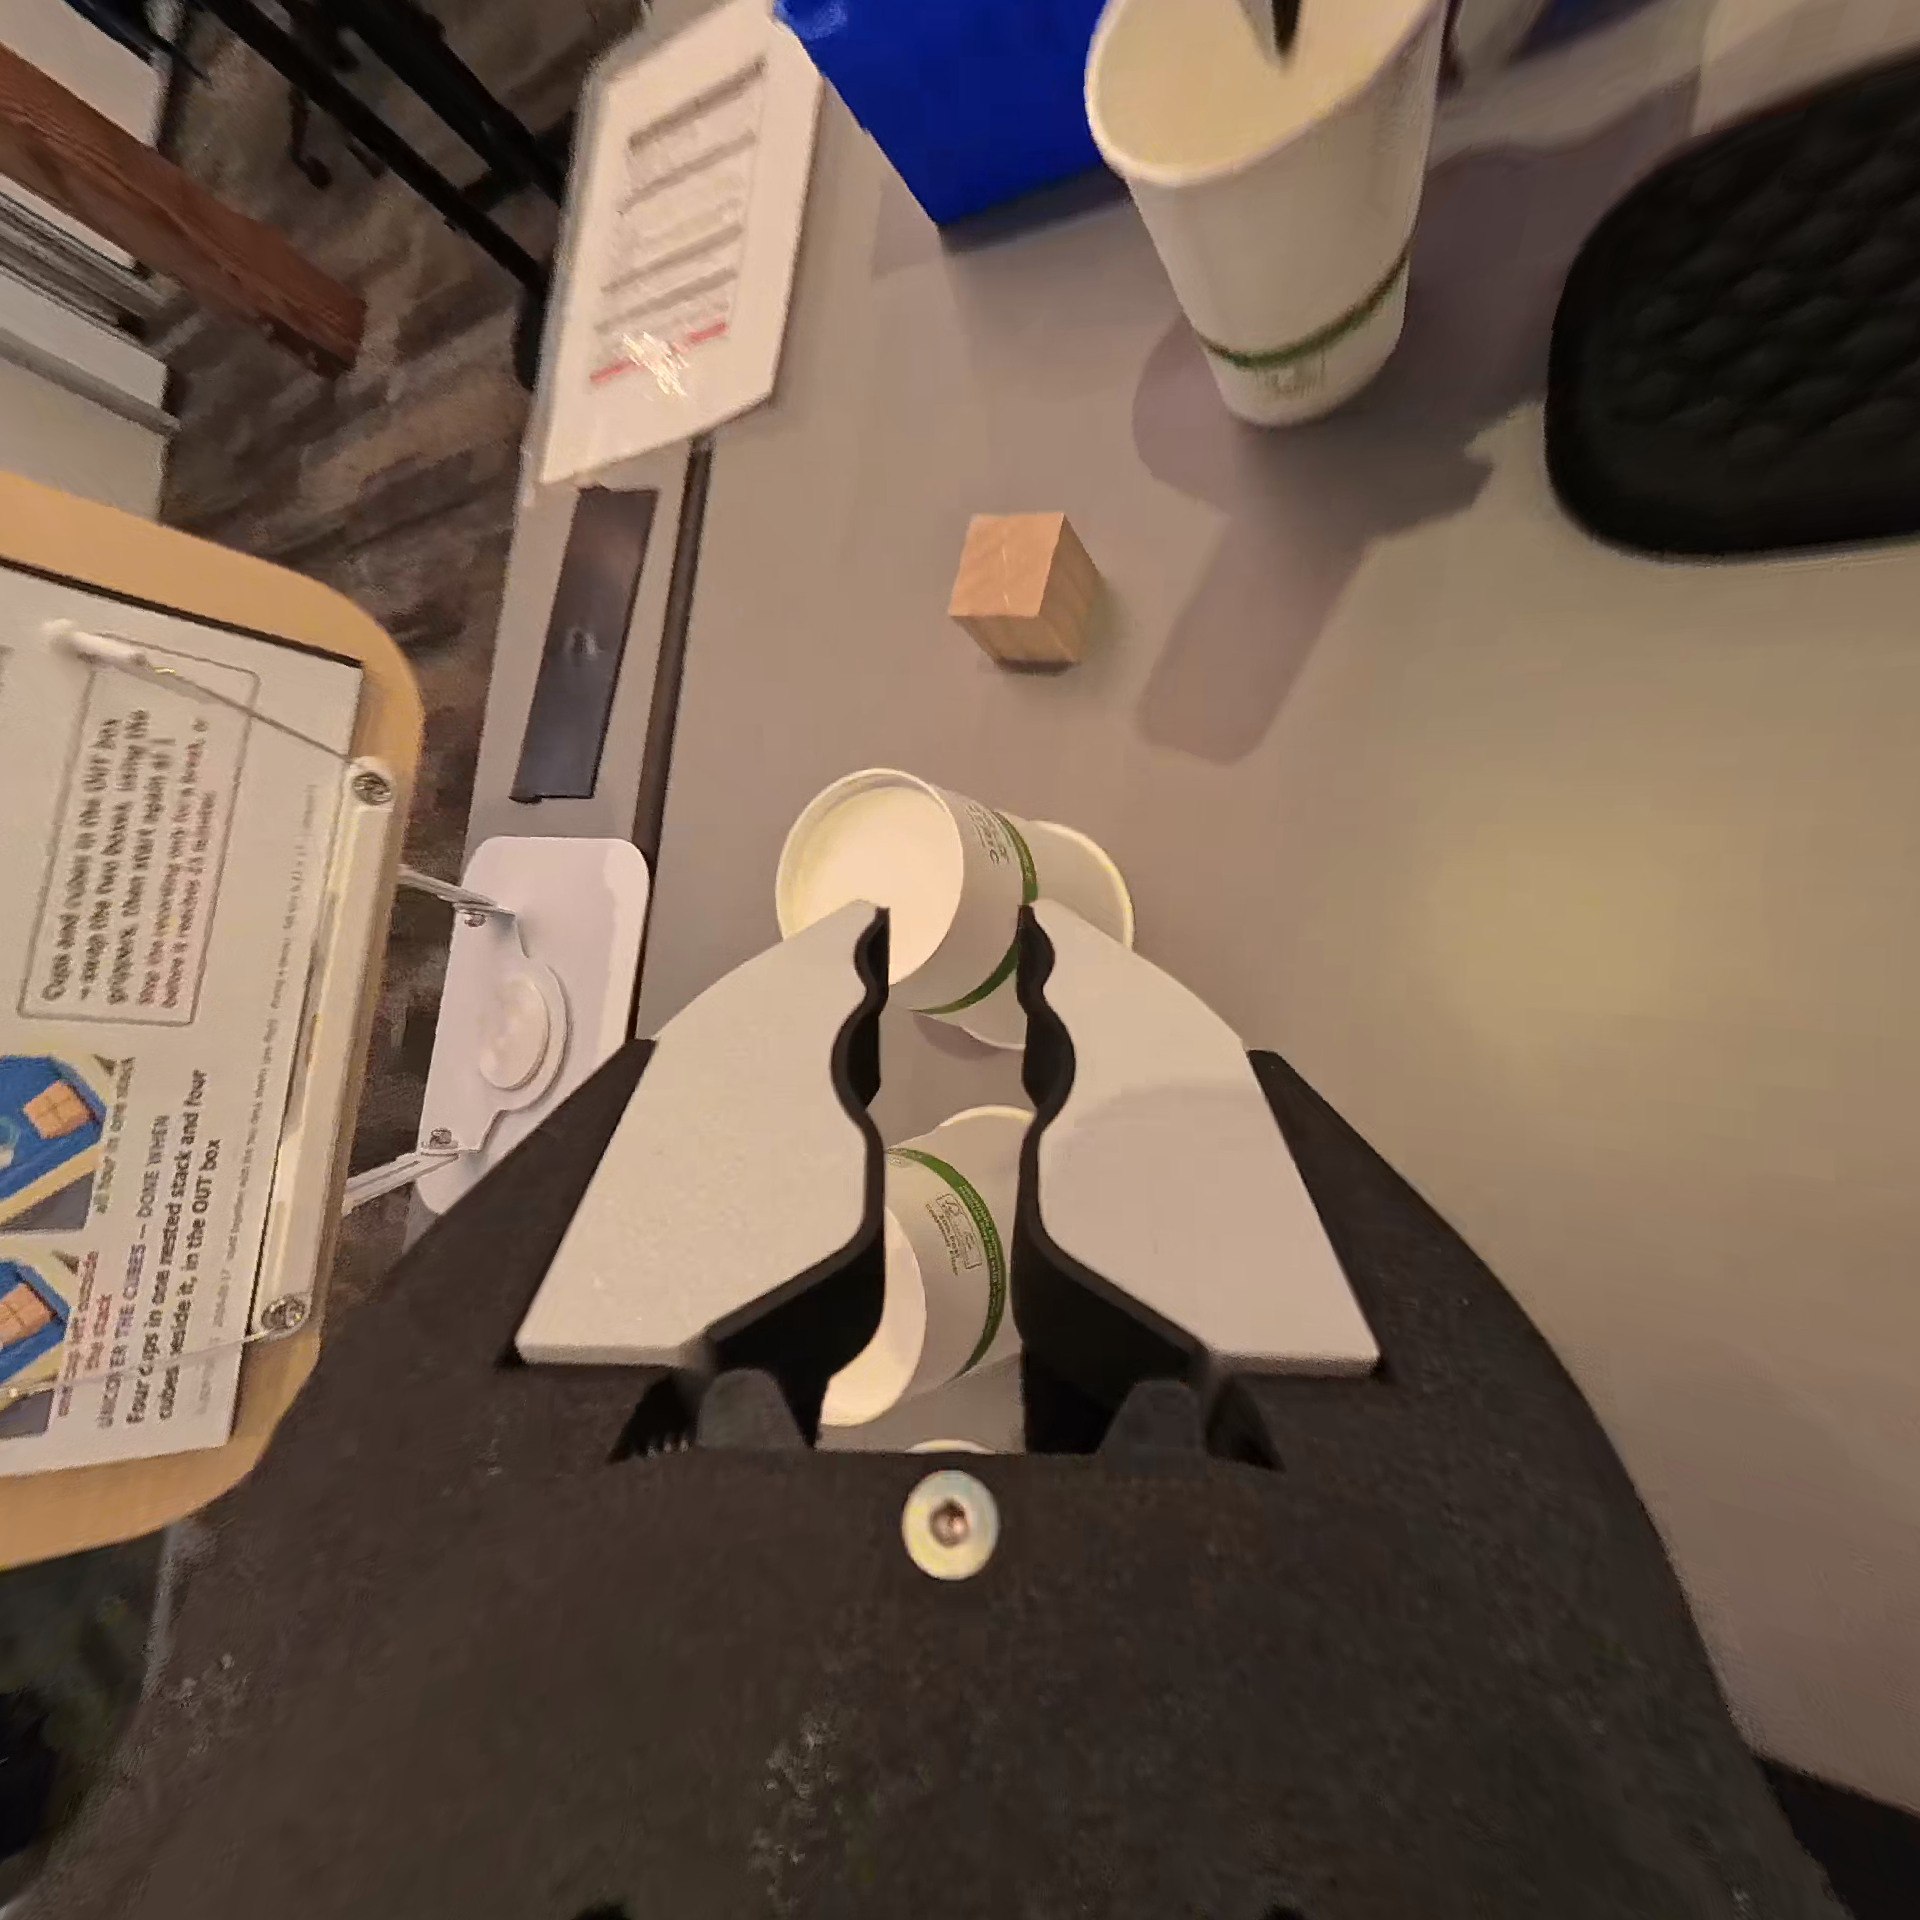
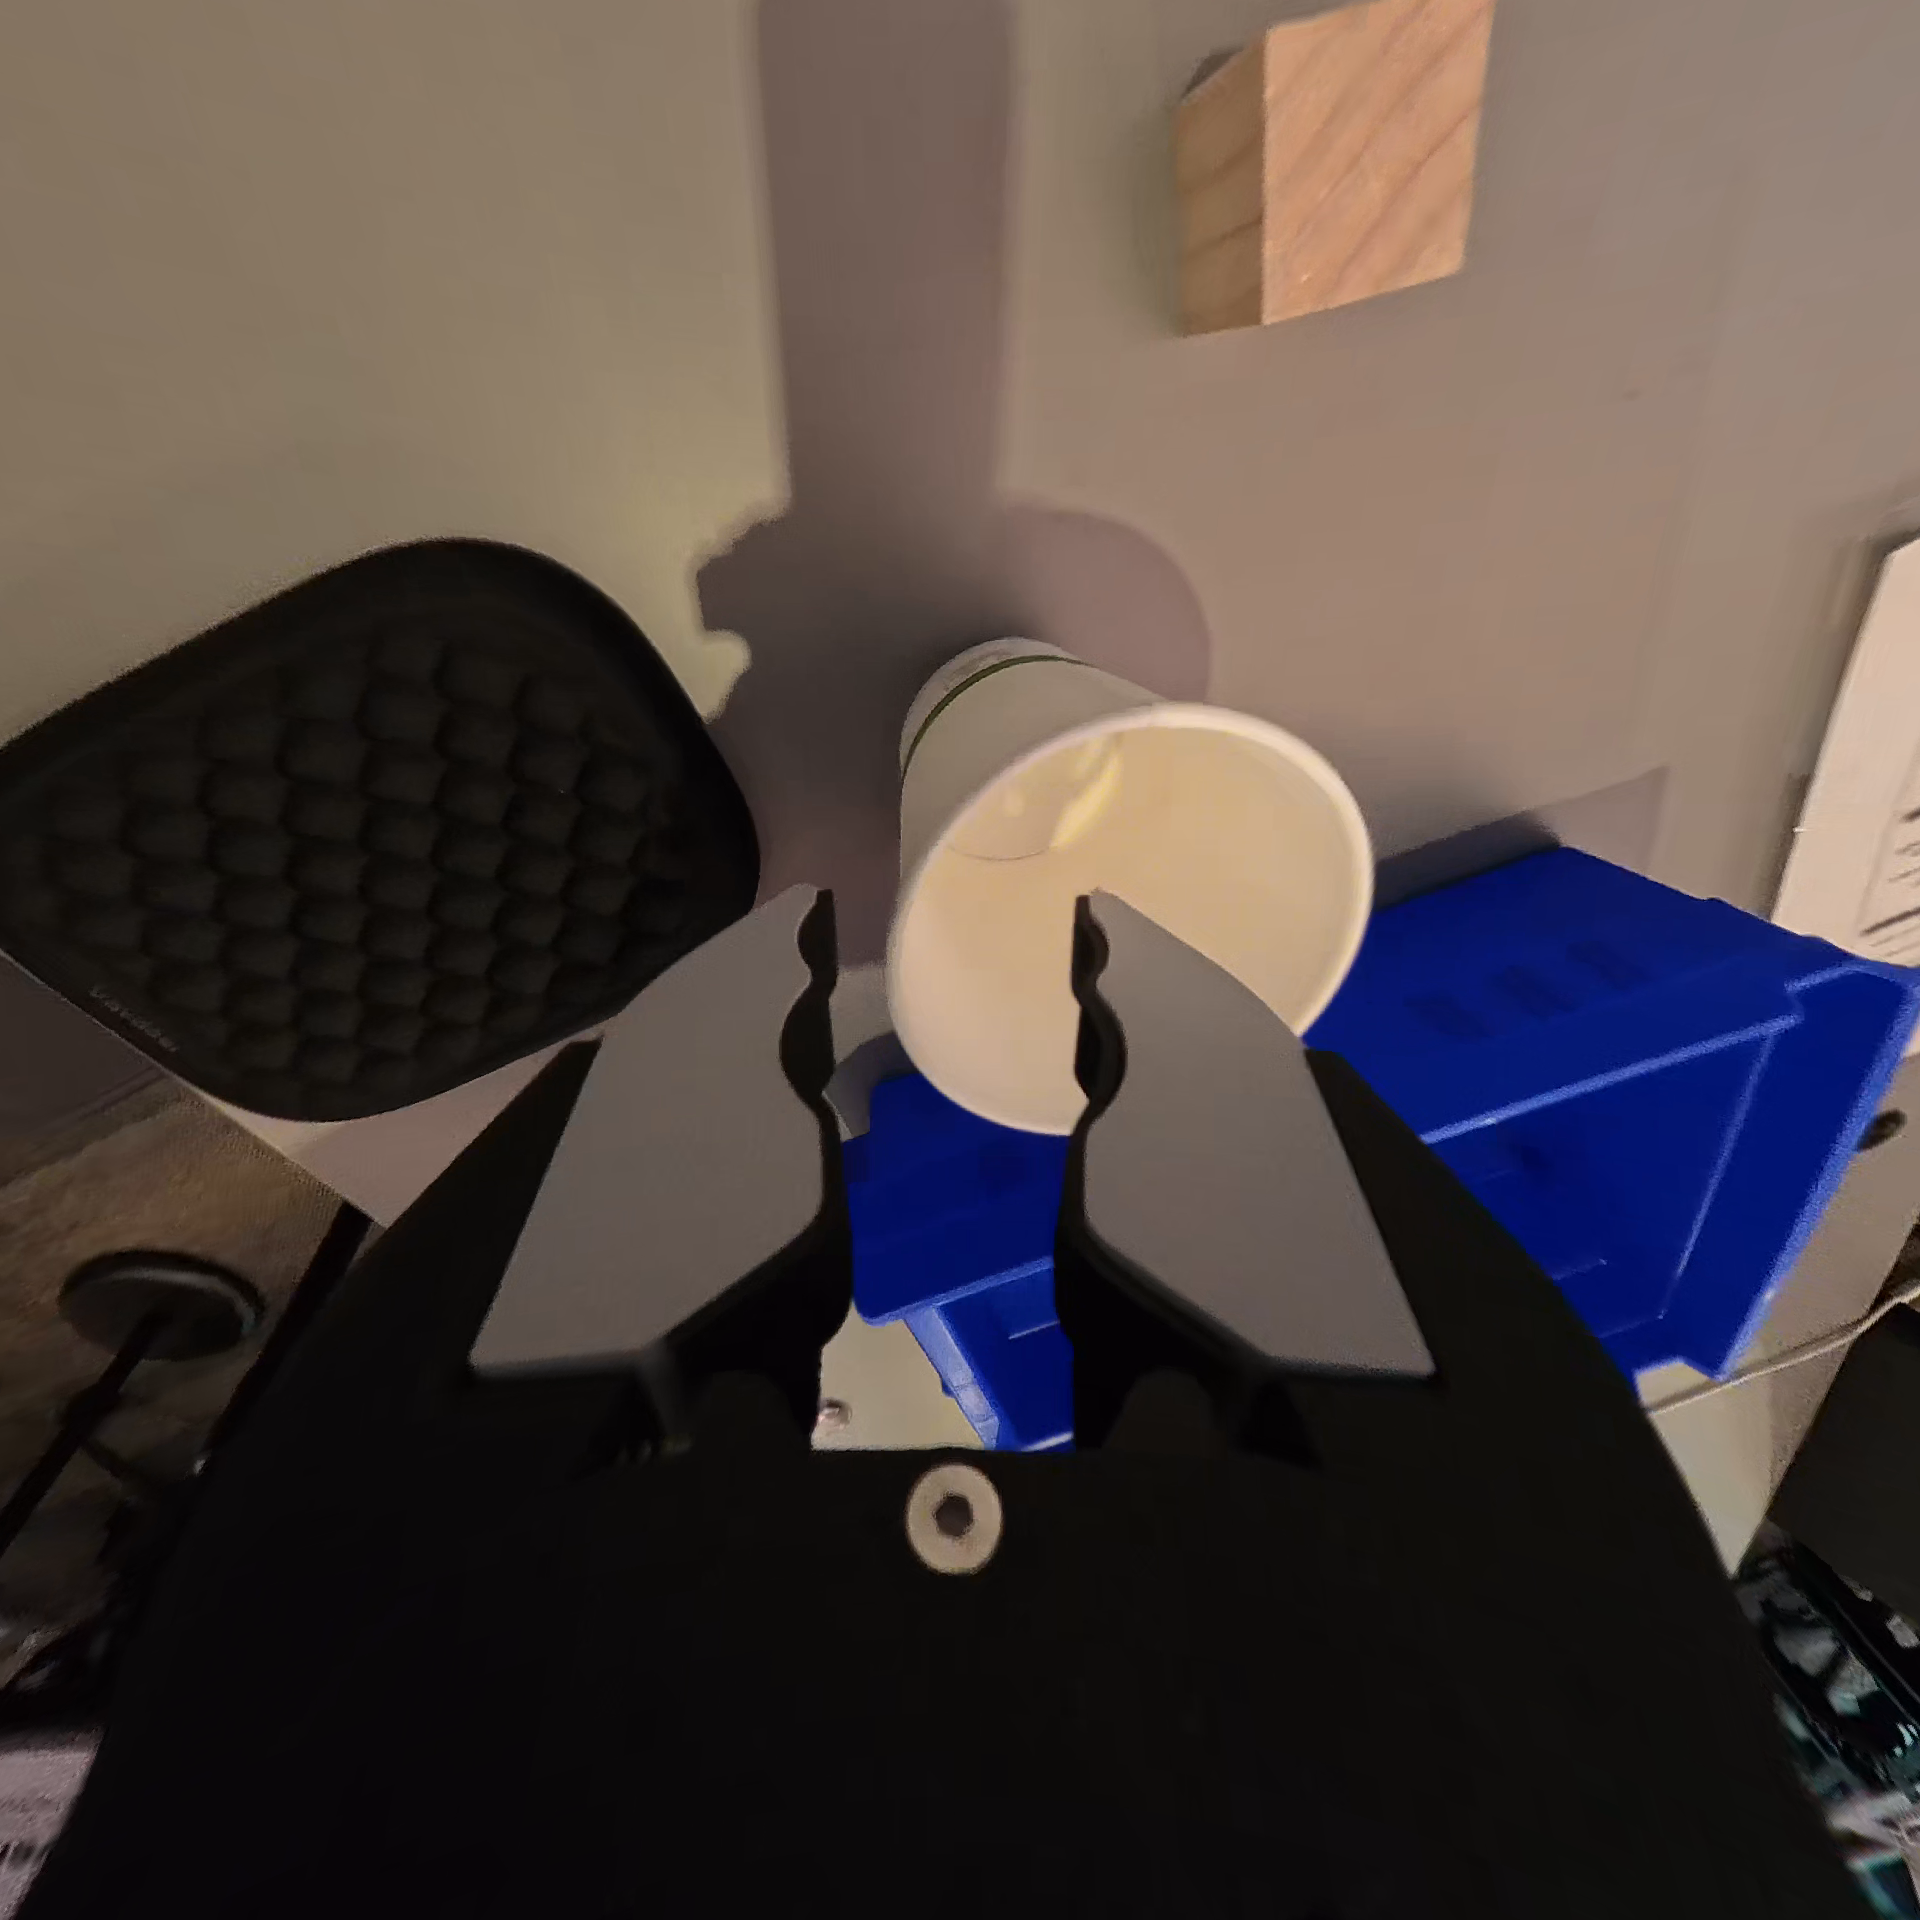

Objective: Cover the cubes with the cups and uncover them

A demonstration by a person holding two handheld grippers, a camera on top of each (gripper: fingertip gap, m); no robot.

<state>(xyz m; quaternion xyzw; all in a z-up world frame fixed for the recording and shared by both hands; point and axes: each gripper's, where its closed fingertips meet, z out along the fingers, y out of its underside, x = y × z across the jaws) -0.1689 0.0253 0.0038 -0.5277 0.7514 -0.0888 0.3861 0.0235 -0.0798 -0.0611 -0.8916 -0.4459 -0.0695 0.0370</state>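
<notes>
Two white paper cups with green bands sit on the grey table (image 1: 1455, 935) under my left gripper (image 1: 954, 914). The farther cup (image 1: 883, 868) shows its base, and the nearer cup (image 1: 951, 1257) shows through the gap between the fingers. The left jaws stand narrowly apart above them and hold nothing. A wooden cube (image 1: 1023, 587) lies bare beyond; it also shows in the right wrist view (image 2: 1330, 177). My right gripper (image 2: 954, 904) is open and straddles the rim of a third cup (image 2: 1122, 894), mouth up, one finger inside and one outside. That cup (image 1: 1268, 208) also shows in the left wrist view.
A blue bin (image 2: 1507, 1091) stands beside the third cup, also seen in the left wrist view (image 1: 966, 94). A black textured mat (image 2: 343, 831) lies on its other side. A printed sheet (image 1: 675, 239) lies near the table's edge. A clipboard with instructions (image 1: 177, 987) stands off the table.
</notes>
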